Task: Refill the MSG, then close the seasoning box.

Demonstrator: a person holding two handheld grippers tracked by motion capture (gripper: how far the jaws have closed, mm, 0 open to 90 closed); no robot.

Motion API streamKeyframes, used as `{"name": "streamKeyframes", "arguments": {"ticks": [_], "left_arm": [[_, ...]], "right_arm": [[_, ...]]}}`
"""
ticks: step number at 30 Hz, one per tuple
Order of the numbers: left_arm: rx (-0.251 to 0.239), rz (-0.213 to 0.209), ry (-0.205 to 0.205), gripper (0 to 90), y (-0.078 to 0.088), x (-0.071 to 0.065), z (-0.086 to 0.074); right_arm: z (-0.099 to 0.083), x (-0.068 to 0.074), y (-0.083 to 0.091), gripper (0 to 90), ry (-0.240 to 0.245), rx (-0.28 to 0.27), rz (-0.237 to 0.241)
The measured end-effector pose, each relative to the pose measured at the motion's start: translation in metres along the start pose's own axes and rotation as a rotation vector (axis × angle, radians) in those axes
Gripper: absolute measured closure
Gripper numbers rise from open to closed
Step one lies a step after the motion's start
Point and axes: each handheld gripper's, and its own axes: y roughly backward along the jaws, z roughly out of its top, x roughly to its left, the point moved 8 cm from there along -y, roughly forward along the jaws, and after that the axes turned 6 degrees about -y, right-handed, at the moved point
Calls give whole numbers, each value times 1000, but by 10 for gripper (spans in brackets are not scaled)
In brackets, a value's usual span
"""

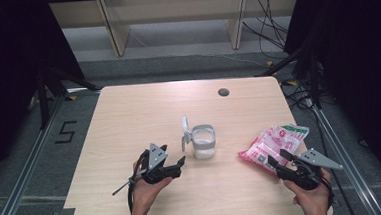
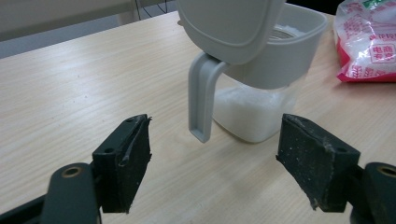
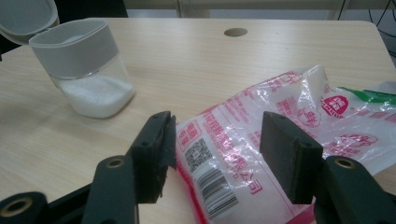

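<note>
Pale wooden desk (image 1: 129, 121) carries 2 things: a clear plastic container with a grey collar and flipped-up lid (image 1: 202, 142), part-filled with white granules, at its middle, and a pink-and-white printed plastic bag (image 1: 273, 145) near its right edge. Left claw (image 2: 212, 161) gapes wide and empty, facing the container's handle. Right claw (image 3: 217, 149), open and holding nothing, straddles the bag's corner; pinching only loose film could let it slip and spill

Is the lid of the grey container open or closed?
Open. The lid stands flipped up beside the container, whose mouth is uncovered; white powder fills its lower part.
</note>
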Motion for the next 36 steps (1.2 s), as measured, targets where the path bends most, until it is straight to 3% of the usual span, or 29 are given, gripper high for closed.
{"name": "streamKeyframes", "arguments": {"ticks": [1,2,3,4,5,6,8,9,10,11,12,14,16,17,18,19,20,22,23,26,27,28,30,31,33,34,36], "left_arm": [[-3,3,-5,251,-1,1,1],[-4,3,3,253,-1,2,2],[-4,8,3,258,-1,3,3],[3,9,-18,268,-1,5,4],[-2,14,4,269,-2,5,6],[0,12,-7,275,-2,6,7],[2,11,-14,295,-3,8,11],[-4,9,-10,296,-4,9,12],[-4,12,-8,299,-4,10,15],[-5,11,-12,305,-4,11,16],[-5,8,-17,313,-4,12,18],[-9,4,-12,341,-4,14,21],[-9,5,-12,372,-4,16,23],[-5,5,-20,382,-5,17,24],[-3,5,-22,385,-5,17,24],[-1,1,-30,410,-5,17,25],[-2,-8,-47,435,-5,17,26],[-3,-11,-49,472,-5,17,28],[1,-18,-73,507,-6,17,28],[3,-34,-61,554,-8,15,29],[3,-42,-62,559,-8,15,29],[-1,-52,-67,594,-9,15,29],[-9,-68,-40,648,-10,14,30],[-11,-76,-53,680,-11,14,30],[-16,-68,-60,728,-12,16,31],[-22,-59,-53,764,-11,17,31],[-24,-55,-78,820,-10,18,32]], "right_arm": [[-3,1,2,443,-18,18,-15],[-2,1,2,441,3,13,7],[-2,4,3,439,-15,3,-4],[-2,3,2,437,10,-1,5],[-3,7,4,437,-24,-2,1],[-3,5,4,437,31,-2,6],[-6,12,6,435,-19,10,15],[-7,9,6,435,34,29,6],[-8,15,6,434,-2,21,11],[-9,16,5,434,20,17,21],[-11,19,7,433,-6,36,22],[-11,21,6,431,36,30,44],[-14,27,8,431,11,37,46],[-16,28,10,432,15,55,45],[-15,28,8,432,40,35,47],[-16,28,9,433,49,47,48],[-18,31,10,433,26,52,48],[-19,31,10,433,45,56,65],[-20,32,11,433,47,66,62],[-22,33,11,433,32,66,59],[-21,32,10,433,54,56,65],[-22,32,10,433,54,64,61],[-22,30,9,433,61,60,56],[-22,32,9,433,50,57,66],[-24,32,11,433,32,79,59],[-24,33,10,433,44,77,70],[-22,31,10,434,75,68,58]]}}
